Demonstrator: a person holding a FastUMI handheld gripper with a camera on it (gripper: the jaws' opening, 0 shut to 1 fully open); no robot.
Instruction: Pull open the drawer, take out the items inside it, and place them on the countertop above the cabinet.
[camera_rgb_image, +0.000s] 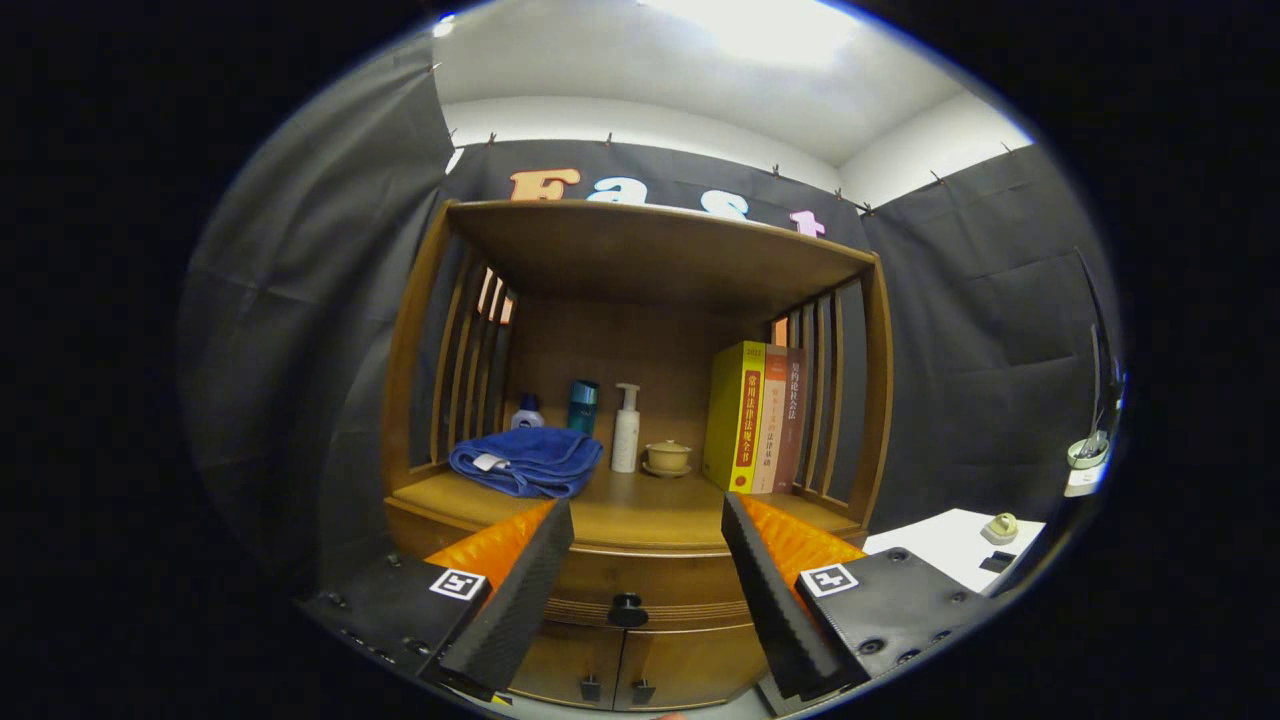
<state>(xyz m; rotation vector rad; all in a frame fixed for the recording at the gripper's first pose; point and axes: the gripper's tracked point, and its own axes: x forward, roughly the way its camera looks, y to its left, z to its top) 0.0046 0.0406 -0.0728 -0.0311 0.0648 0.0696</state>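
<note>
A wooden cabinet stands ahead of me. Its drawer (640, 585) is shut, with a round black knob (627, 608) at the middle of its front. My gripper (648, 515) is open, its two black and orange fingers spread wide with nothing between them. The knob lies between the fingers and a little beyond them, apart from both. The countertop (640, 510) lies just above the drawer, under a wooden roof shelf. The drawer's contents are hidden.
On the countertop lie a folded blue towel (528, 460), two small bottles (582, 405), a white pump bottle (626, 428), a small lidded bowl (668, 457) and upright books (755, 418). Two lower doors (640, 665) sit below the drawer. A white table (950, 545) stands to the right.
</note>
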